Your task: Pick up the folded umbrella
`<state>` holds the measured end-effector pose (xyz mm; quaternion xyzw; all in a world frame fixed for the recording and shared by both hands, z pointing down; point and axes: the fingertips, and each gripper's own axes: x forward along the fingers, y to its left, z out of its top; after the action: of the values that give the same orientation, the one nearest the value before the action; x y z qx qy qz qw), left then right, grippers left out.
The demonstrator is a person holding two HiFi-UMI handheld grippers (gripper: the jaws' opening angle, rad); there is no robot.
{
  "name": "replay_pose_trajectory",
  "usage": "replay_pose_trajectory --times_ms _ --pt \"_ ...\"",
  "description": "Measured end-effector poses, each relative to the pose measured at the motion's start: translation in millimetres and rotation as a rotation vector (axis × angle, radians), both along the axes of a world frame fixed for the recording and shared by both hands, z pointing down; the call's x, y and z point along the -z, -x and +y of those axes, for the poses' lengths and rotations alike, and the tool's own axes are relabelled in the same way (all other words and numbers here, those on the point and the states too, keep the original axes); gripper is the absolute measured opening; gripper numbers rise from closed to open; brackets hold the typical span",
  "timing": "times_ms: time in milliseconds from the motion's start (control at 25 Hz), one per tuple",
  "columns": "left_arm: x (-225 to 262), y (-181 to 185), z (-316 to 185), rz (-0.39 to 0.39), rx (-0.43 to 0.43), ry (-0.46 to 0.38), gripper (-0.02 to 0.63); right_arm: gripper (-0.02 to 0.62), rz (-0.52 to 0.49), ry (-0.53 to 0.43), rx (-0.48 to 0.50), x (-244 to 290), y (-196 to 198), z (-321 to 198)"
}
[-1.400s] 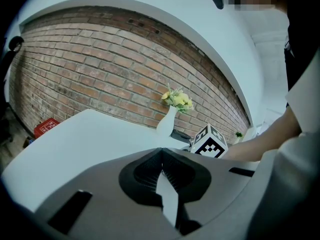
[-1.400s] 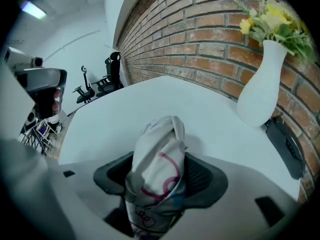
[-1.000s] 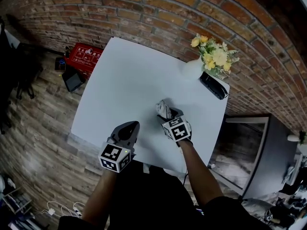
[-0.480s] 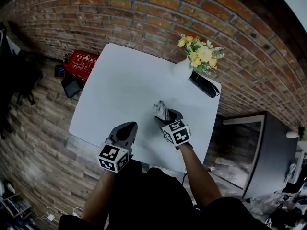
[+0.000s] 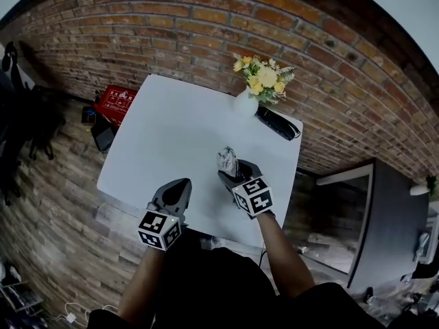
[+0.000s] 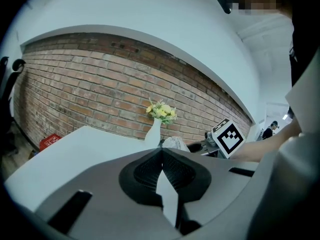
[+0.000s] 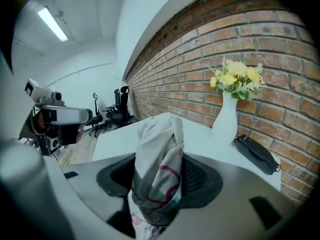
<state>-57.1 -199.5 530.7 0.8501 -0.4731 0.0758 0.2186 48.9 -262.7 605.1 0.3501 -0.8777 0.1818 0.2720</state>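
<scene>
The folded umbrella (image 5: 227,162), a grey-white bundle with pink print, stands upright between the jaws of my right gripper (image 5: 232,173), lifted above the white table (image 5: 158,136). In the right gripper view the umbrella (image 7: 157,164) fills the gap and both pads press on it; the jaws have just been closing a little further on it. My left gripper (image 5: 180,187) hovers over the table's near edge, to the left of the right one. Its jaws meet with nothing between them (image 6: 161,160). From the left gripper view the umbrella (image 6: 175,143) shows ahead to the right.
A white vase of yellow flowers (image 5: 245,103) stands at the table's far edge, by the brick wall, with a black oblong object (image 5: 278,123) beside it. On the floor to the left lies a red box (image 5: 118,100). A dark cabinet (image 5: 384,211) stands to the right.
Both grippers have risen, the right one carrying the umbrella up off the table. The table now looks smaller and farther below.
</scene>
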Motion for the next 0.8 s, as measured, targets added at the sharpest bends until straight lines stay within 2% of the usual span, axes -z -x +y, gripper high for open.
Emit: replay_pose_trajectory --times_ms 560,800 --pt "40.6 -28.8 46.4 -0.037 0.100 -0.088 0.014 0.247 -0.182 -0.098 0.015 67.3 -36.3 33.8" --pt "51.8 -25.9 60.8 -0.036 0.133 -0.112 0.014 0.247 -0.277 -0.129 -0.006 98.9 -46.8 45.2"
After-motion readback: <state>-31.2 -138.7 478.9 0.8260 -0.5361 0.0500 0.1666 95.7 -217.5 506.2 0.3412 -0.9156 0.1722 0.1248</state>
